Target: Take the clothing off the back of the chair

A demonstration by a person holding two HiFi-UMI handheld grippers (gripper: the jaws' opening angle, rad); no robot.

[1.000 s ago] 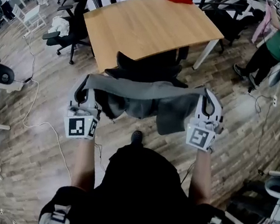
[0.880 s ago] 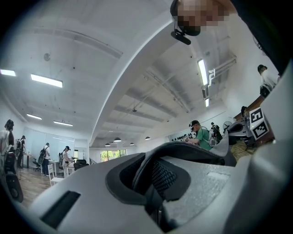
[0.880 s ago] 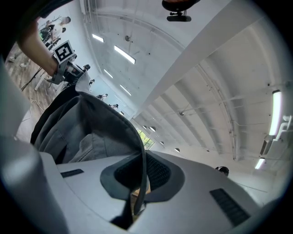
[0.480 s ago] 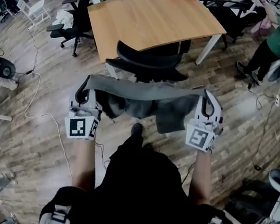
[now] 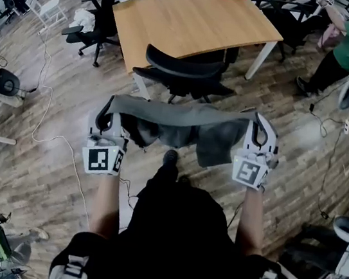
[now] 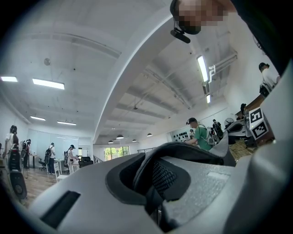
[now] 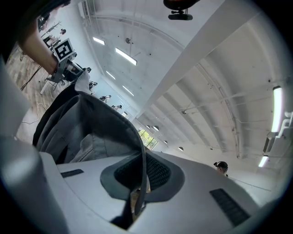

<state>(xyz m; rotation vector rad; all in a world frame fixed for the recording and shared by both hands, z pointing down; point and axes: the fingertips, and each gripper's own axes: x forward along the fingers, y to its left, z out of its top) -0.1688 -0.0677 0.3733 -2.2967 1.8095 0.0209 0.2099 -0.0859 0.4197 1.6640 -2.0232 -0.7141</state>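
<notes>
- wood-plank floor spread all around us, with a pale wooden table ahead and a black office chair drawn up to its near edge.
- the grey clothing hung in the air between the chair and our body, clear of the chair's back; we judged the lift-off done.
- our left gripper was clamped tight on one end of the cloth, with dark fabric pinched between its pads in the left gripper view.
- our right gripper was likewise closed on the other end, a thin fold of grey cloth caught between its jaws.
- we held the two ends well apart, probably so the piece would hang spread and not snag on the chair or drag on the floor.
- its long axis ran side to side across our front. the top edge was pulled nearly straight from gripper to gripper, and the loose body sagged below it, lowest to the right of the middle.
</notes>
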